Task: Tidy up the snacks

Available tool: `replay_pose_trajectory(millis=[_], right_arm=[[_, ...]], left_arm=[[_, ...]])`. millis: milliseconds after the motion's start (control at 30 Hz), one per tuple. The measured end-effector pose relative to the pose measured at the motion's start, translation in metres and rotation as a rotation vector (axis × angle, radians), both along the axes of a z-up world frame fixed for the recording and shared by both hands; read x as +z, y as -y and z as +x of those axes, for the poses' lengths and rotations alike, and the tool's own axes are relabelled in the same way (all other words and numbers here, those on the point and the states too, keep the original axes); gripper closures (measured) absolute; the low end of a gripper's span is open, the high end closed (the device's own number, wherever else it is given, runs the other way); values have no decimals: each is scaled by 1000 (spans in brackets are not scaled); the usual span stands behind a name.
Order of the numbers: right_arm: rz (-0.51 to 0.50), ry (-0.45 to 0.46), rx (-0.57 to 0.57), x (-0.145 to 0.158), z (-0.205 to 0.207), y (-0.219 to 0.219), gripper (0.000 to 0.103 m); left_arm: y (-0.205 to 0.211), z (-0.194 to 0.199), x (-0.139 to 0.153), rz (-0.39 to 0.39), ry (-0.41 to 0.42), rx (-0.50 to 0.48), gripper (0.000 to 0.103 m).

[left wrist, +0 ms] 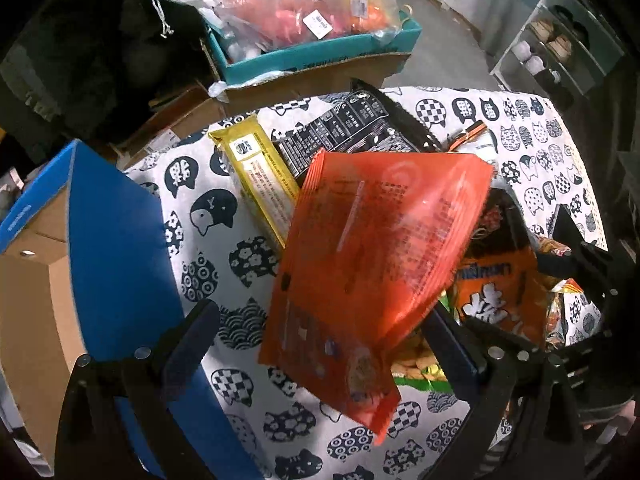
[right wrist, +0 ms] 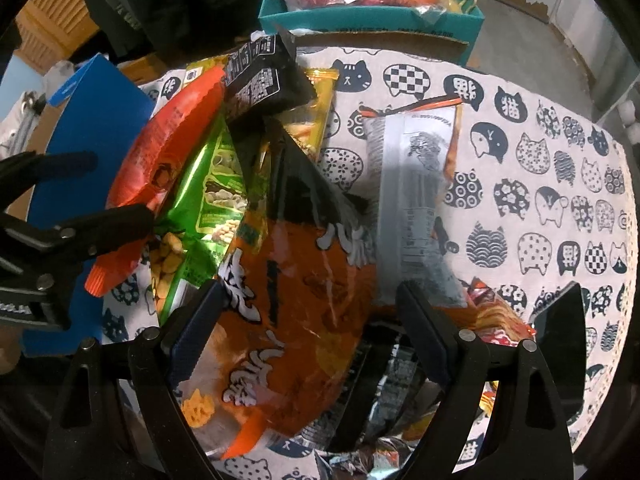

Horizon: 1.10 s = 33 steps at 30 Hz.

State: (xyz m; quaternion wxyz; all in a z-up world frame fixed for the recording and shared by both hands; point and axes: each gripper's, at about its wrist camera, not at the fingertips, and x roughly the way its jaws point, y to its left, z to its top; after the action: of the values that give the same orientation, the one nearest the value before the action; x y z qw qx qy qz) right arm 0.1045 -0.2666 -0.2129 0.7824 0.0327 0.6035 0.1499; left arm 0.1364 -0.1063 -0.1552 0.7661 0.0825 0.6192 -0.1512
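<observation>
Both tools spread — left [left wrist: 320, 344] around red packet [left wrist: 372, 240], right [right wrist: 308, 316] over orange bag [right wrist: 296, 300] — print unreadable.

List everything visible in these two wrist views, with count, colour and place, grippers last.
red snack bag: 1, red-orange, between the left gripper's fingers, above the cloth
green snack bag: 1, green, under the red bag
orange snack bag: 1, orange, between the right gripper's fingers
yellow snack pack: 1, yellow, on the cloth
black snack bag: 1, black, behind the pile
silver snack bag: 1, silver with orange trim, right of the pile
tablecloth: 1, white with dark cat prints
blue cardboard box: 1, blue, left of the cloth
teal box: 1, behind the table, holds clear bags
left gripper: 1, black, open
right gripper: 1, black, open
</observation>
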Motion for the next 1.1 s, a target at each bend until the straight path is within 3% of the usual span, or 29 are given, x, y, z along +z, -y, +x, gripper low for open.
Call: replay_pose_trajectory(millis=[100,200,267,500,600,833,1100], right_arm=[[17,-12,-2,-6,4,-2,16],[11,-18,0,-13,11,-3,17],[27,-25,-3,-17,14,-4,23],[37,-3,-1,-19,21,-5,43],[39,13,-1,-17,21,-3,48],[11,66,22,-1,9,-12,52],[-34,157,40,23,6,-26,52]], left_arm=[[-5,3,-6,-68,-28,9,3],[-10,4,-10,-146,-62,25,16],[-14,5,-11,-207,-91,39,33],[-8,-1,-2,-214,-50,16,58],[-6,-5,5,-176,-10,-2,75],[-10,-17,18,-162,42,-13,82],[-18,-38,39,-127,130,3,82]])
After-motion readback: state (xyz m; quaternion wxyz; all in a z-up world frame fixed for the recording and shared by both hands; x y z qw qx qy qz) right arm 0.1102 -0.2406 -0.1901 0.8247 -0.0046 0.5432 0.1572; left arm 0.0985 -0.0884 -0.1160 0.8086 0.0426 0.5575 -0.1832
